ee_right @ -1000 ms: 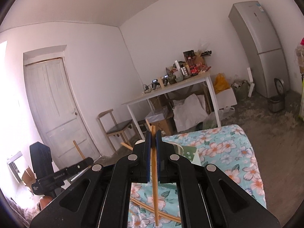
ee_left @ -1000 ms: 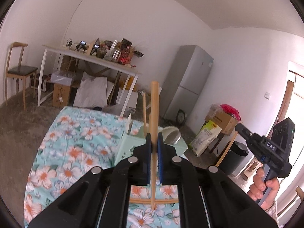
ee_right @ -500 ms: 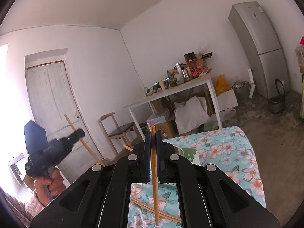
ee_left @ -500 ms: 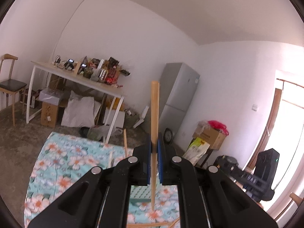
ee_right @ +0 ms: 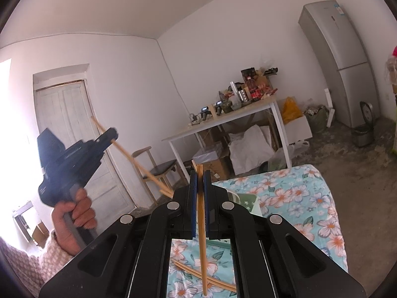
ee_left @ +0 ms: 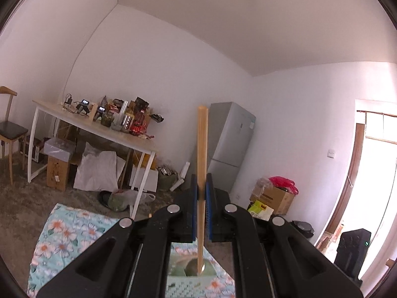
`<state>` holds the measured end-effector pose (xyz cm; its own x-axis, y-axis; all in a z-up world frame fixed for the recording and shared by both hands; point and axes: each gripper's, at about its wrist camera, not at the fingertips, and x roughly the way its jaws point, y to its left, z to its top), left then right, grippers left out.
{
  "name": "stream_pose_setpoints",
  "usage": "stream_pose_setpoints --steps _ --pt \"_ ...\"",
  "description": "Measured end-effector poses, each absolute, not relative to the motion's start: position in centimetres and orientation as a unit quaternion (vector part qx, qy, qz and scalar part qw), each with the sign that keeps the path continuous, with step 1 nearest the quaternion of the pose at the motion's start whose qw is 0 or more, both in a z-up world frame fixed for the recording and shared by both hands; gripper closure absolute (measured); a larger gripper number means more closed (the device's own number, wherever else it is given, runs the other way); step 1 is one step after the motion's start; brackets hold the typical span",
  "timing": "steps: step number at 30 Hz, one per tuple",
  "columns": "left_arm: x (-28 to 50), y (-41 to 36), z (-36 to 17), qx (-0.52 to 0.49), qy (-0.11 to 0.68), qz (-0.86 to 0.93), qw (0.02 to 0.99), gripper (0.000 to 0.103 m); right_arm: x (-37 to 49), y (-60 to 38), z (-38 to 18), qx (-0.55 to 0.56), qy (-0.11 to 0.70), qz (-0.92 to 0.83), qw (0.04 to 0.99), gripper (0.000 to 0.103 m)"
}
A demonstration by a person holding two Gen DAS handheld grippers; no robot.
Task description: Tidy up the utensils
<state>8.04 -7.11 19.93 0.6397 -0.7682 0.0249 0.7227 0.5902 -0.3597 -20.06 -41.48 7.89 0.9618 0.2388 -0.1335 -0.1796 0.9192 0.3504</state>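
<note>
The left hand-held gripper points level, jaws pinched tight on a stick. A hand grips its handle. The right hand-held gripper tips slightly down, jaws pinched tight too.

We look from the left wrist camera forward along its two fingers, roughly level, across the floral cloth low in frame toward the far white table and the grey fridge; from the right wrist camera we face slightly downward over the same cloth, seeing that table and fridge farther off and from another angle; here the left gripper also appears, close at our left.
</note>
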Motion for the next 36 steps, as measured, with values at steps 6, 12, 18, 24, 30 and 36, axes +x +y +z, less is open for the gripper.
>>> stream_pose_setpoints --steps 6,12,18,24,30,36 --pt "10.0 -9.3 19.1 -0.173 0.081 -0.413 0.89 0.098 -20.0 -41.6 7.9 0.169 0.089 0.105 0.976 0.1" --pt "11.0 -10.3 17.5 -0.164 0.094 -0.403 0.895 0.098 -19.8 -41.4 7.8 0.168 0.096 0.102 0.976 0.1" --pt "11.5 -11.6 15.8 -0.144 0.098 -0.389 0.905 0.098 -19.8 -41.0 8.3 0.165 0.098 0.102 0.976 0.1" --pt "12.3 -13.7 13.6 -0.113 0.109 -0.378 0.912 0.098 -19.8 -40.8 8.4 0.165 0.101 0.1 0.976 0.1" --pt "13.5 -15.5 11.0 -0.1 0.152 -0.383 0.906 0.079 -19.5 -40.7 8.4 0.161 0.105 0.097 0.977 0.1" --pt "12.6 -15.1 11.7 -0.089 0.146 -0.39 0.905 0.039 -19.1 -40.9 8.3 0.166 0.107 0.096 0.976 0.1"
